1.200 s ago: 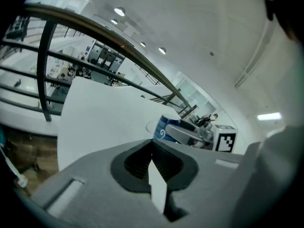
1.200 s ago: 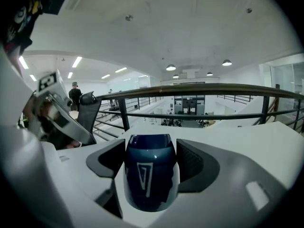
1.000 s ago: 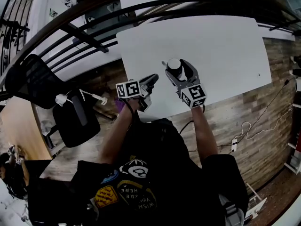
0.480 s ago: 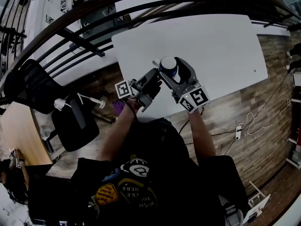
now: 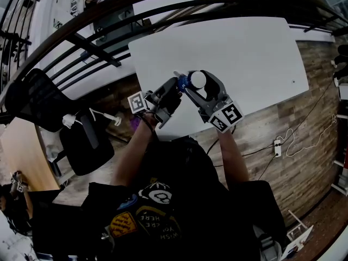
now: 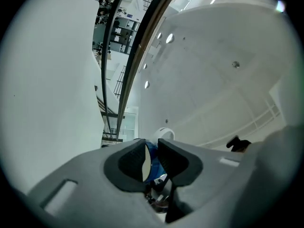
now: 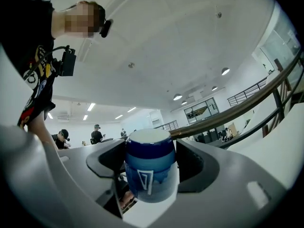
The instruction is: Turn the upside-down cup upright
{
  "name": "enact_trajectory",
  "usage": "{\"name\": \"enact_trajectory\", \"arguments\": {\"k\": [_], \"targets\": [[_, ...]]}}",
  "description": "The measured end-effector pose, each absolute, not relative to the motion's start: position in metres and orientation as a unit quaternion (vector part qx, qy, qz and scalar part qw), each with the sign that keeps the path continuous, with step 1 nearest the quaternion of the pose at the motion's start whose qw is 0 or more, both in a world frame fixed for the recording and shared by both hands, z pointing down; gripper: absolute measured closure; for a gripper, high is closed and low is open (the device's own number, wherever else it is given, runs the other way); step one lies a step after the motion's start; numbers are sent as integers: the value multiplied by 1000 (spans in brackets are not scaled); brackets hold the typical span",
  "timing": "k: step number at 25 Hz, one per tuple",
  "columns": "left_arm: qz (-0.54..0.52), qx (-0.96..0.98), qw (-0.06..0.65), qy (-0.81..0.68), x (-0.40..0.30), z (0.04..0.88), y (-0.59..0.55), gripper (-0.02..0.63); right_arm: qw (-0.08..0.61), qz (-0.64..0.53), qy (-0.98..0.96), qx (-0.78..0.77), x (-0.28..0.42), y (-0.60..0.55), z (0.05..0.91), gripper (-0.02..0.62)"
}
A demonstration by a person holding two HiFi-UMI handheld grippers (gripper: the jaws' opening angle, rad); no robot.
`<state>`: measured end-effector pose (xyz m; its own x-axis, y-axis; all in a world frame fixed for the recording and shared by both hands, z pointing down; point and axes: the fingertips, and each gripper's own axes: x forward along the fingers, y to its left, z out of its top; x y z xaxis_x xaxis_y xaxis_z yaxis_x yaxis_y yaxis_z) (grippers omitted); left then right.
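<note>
Cup (image 5: pixel 197 80), blue-walled with a white base, is pictured lifted clear of the white counter (image 5: pixel 244 53) and held above its near edge. It is clamped across its body by the right gripper (image 7: pixel 152 150), whose jaws are pressed against both sides of the wall. A second ago it was carried base-up just over the counter. It has since been raised and tipped, so that the white base is turned towards the right gripper's side and the blue wall and mouth towards the left.

The left gripper (image 6: pixel 153 148), which was held back near the counter's edge a second ago, has been brought up against the cup. Its jaws are drawn nearly together, with a sliver of blue wall and a pale edge caught between them. It appears to be pinched on the rim, though the contact is only narrowly shown.

The turn is judged to be partly made, with the cup no longer inverted and not yet upright. A hand-over between the two grippers seems to be under way. A slip is the likely risk should the right grip be released before the left hold is firm.
</note>
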<state>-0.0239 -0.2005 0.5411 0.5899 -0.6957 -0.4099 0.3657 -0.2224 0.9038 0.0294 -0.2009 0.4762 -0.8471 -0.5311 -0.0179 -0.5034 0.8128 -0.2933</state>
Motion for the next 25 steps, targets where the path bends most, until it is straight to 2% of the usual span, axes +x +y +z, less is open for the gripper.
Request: {"name": "enact_trajectory", "arguments": {"k": [7,11,15,19,23,25], "targets": [[-424,655,616,-110,-17,544,-195,509,63,-144,947,-281,30,-211,464,264],[-423,665,609,-88,-13,538,-190,390,70,-144,945,-285,33,-213,458,265],[-421,668,612,-56,-2,532,-185,345,82,-148,944,-284,28,-212,454,267],[-448,652,611,-27,1,518,-182,345,88,-149,944,-280,23,-208,449,267],[-444,671,593,-30,0,510,-180,446,88,-159,942,-283,31,-203,457,265],[-429,693,579,-35,-1,508,-180,474,89,-163,943,-276,34,-201,460,265]]}}
